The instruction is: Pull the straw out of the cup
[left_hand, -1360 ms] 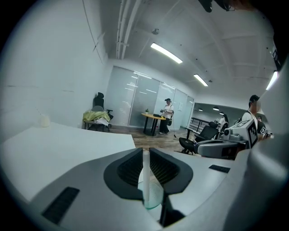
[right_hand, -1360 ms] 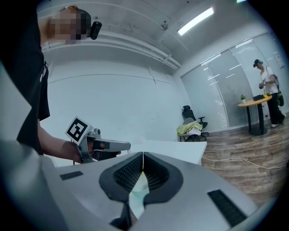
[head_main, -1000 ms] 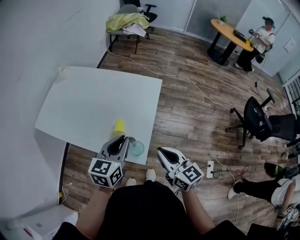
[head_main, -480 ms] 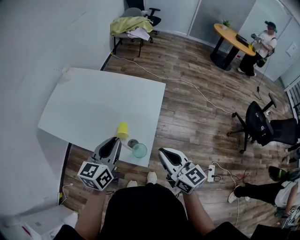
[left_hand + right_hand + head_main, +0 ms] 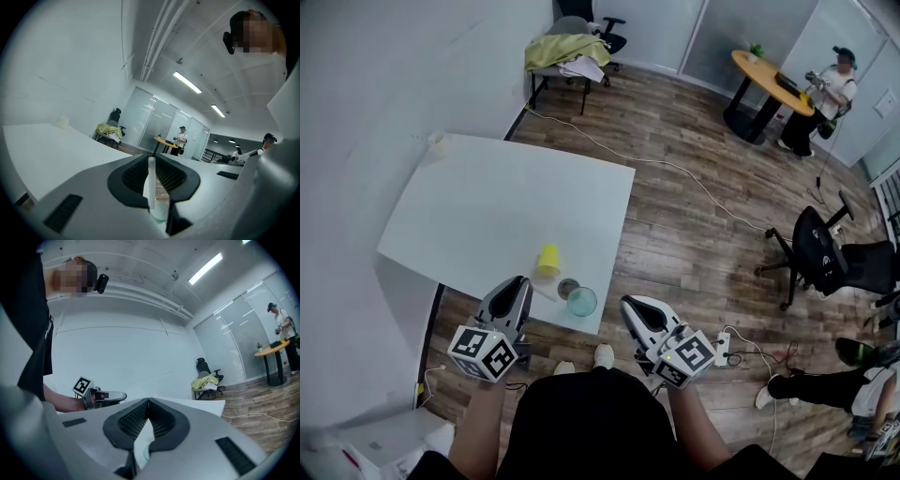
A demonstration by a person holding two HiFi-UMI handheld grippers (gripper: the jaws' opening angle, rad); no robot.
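A white straw [image 5: 151, 183] stands upright between the jaws of my left gripper [image 5: 151, 161], which is shut on it. In the head view the left gripper [image 5: 519, 283] sits at the near edge of the white table [image 5: 487, 206], left of the cups and clear of them. A yellow cup [image 5: 547, 261], a small dark-rimmed cup [image 5: 569, 287] and a clear teal cup [image 5: 581, 301] stand near that edge. The straw is too thin to make out in the head view. My right gripper [image 5: 629, 306] hangs off the table's near right corner, its jaws [image 5: 148, 400] shut with nothing between them.
A wall runs along the table's left side, and a small pale object [image 5: 437, 142] sits at the far left corner. On the wooden floor are a power strip [image 5: 722, 345], a long cable and a black office chair [image 5: 825, 248]. A person [image 5: 827, 89] stands by an orange round table [image 5: 769, 77].
My left gripper has drawn back from the cups, toward me and to the left, with the straw in it. The right gripper has barely moved.
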